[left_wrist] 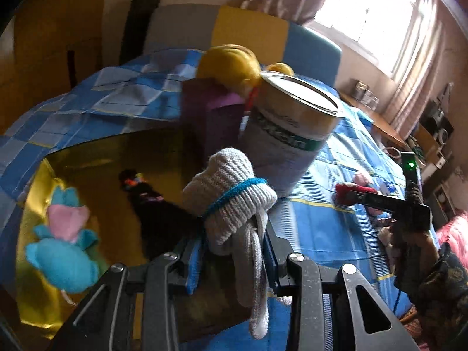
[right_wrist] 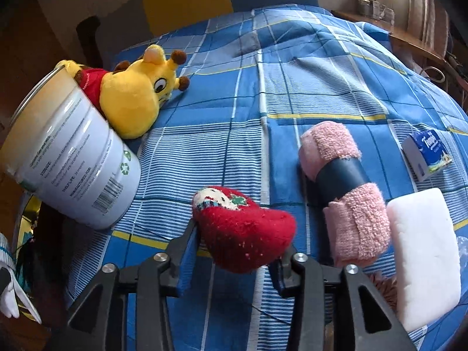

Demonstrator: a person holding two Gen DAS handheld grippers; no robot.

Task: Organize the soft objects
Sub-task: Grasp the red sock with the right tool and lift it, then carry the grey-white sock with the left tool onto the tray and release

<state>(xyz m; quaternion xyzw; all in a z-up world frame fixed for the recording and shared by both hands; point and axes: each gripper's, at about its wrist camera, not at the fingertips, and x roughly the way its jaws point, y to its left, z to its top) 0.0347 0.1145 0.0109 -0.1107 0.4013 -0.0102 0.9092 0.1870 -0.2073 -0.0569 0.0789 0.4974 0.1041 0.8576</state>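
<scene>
My left gripper (left_wrist: 232, 251) is shut on a rolled white knit glove bundle (left_wrist: 231, 199) tied with a blue band, held above a gold-lined box (left_wrist: 87, 158) at the bed's left side. Inside the box lie a blue and pink plush (left_wrist: 63, 251) and a dark soft item (left_wrist: 152, 204). My right gripper (right_wrist: 239, 248) is shut on a red knit sock ball (right_wrist: 242, 231), just above the blue checked bedspread (right_wrist: 292, 73); it also shows in the left wrist view (left_wrist: 351, 194). A rolled pink towel (right_wrist: 342, 187) with a dark band lies to its right.
A large tin can (right_wrist: 73, 158) leans at the bed's left edge, with a yellow giraffe plush (right_wrist: 137, 93) against it. A white foam block (right_wrist: 424, 260) and a tissue pack (right_wrist: 427, 155) lie right. A purple box (left_wrist: 210, 117) stands behind the can.
</scene>
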